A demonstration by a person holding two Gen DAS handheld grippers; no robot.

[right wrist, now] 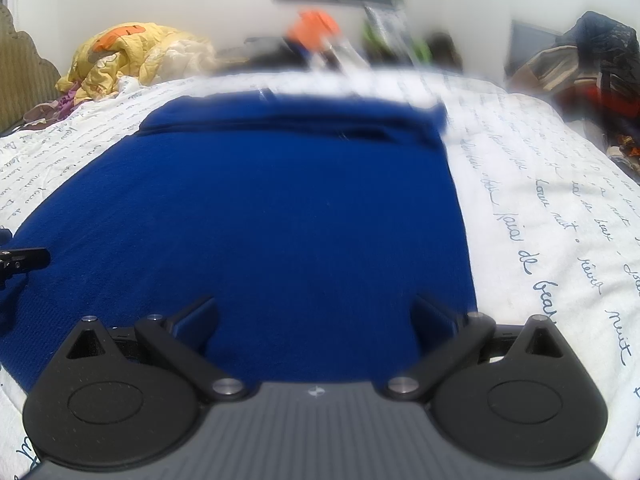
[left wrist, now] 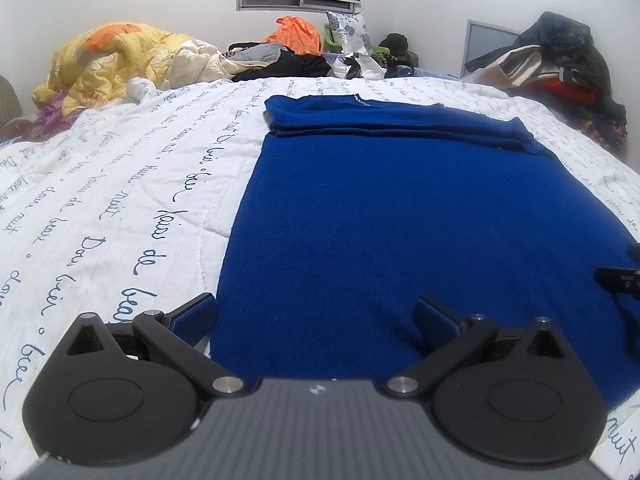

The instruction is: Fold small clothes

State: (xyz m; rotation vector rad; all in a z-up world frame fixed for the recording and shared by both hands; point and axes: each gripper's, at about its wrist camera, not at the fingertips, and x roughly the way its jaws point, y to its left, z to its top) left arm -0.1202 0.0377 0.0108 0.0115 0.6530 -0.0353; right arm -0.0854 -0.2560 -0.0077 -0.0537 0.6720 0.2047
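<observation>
**Both tools open at the near edge of a blue sweater**

A blue knit sweater [left wrist: 400,208] lies flat on a bed covered by a white quilt [left wrist: 120,184] printed with cursive script. Its far end is folded over into a thick band. The left tool [left wrist: 316,316] sits at the sweater's near left corner, fingers spread wide with nothing between them; one finger is over the quilt, the other over the knit. The right tool [right wrist: 316,316] sits at the near right corner, likewise spread and empty, both fingers over the fabric. A yellow comforter [left wrist: 108,60] and heaped clothes [left wrist: 560,64] lie beyond the bed's far edge.
</observation>
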